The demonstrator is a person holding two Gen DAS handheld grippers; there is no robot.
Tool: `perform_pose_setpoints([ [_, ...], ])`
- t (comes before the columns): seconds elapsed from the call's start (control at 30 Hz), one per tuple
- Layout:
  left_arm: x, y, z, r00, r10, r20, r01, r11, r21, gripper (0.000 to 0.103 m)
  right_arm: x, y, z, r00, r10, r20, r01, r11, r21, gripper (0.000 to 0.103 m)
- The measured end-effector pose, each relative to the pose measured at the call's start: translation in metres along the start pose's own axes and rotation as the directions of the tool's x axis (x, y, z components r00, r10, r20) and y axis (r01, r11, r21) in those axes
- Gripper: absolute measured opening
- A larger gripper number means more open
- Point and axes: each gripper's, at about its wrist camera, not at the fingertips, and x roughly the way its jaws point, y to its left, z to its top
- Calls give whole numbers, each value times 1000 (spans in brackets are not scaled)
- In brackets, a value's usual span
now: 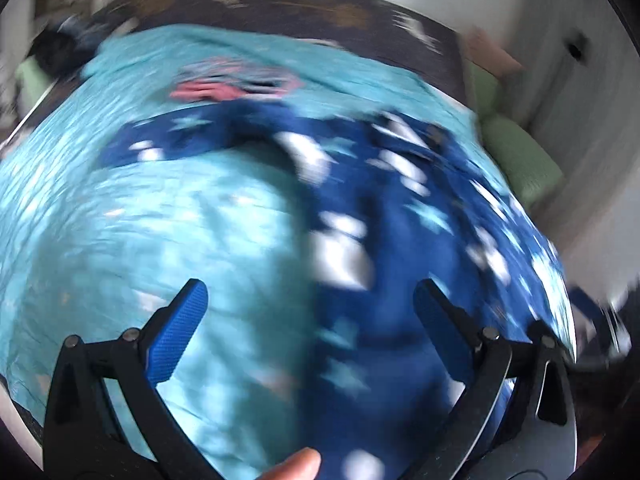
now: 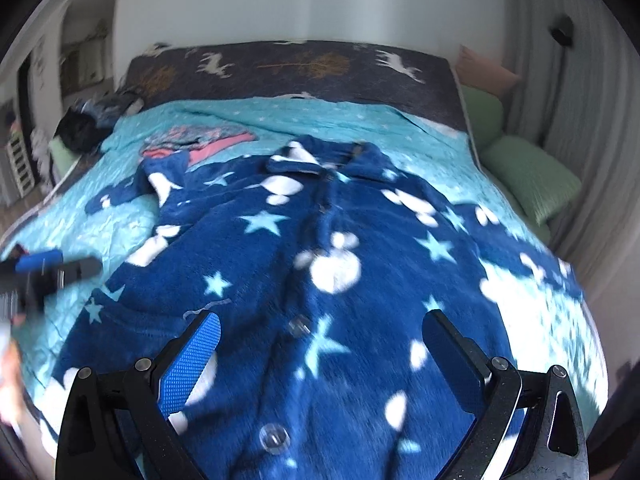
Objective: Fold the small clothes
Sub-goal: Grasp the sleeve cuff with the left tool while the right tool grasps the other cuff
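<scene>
Blue star pajama top (image 2: 320, 264) spread on bedspread (image 2: 420, 128), both tongs (image 1: 306, 312) (image 2: 320, 344) spread

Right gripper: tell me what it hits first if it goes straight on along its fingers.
Probably the blue star-print garment spread on the bed: the open right gripper points at its buttoned front, nothing between them, though depth is unclear.

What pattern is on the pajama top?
Dark blue pajama top with pale blue stars and white shapes; clearest in the right wrist view.

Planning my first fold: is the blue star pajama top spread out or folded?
Spread out: the pajama top lies open, button front up, sleeve out sideways.
</scene>
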Motion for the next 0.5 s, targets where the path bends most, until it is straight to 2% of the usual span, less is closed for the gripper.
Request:
perform_pose_setpoints([
  [0.07,16,38,19,999,48,-12,-49,995,-86,102,7,14,10,1000,21,11,-20,998,-64,103],
  [0.17,40,83,42,996,62,-68,-74,981,-182,102,24,39,28,998,70,1,-69,985,-155,103],
  [0.27,69,136,62,989,64,-132,-103,943,-315,102,42,69,49,995,100,-8,-99,963,-252,103],
  [0.33,91,170,70,987,31,-157,-95,902,-421,102,52,92,62,994,110,14,-99,940,-327,103],
  [0.37,97,178,72,987,6,-163,-79,891,-448,102,56,102,67,993,112,24,-96,929,-358,103],
  [0.4,111,189,74,983,-54,-177,-40,871,-490,102,63,112,71,993,112,29,-93,918,-385,103],
  [0.43,118,194,76,980,-72,-184,-32,859,-510,102,70,123,75,993,119,26,-98,907,-409,103],
  [0.5,124,200,82,984,-58,-167,-39,850,-525,102,85,140,82,990,141,5,-124,892,-435,103],
])
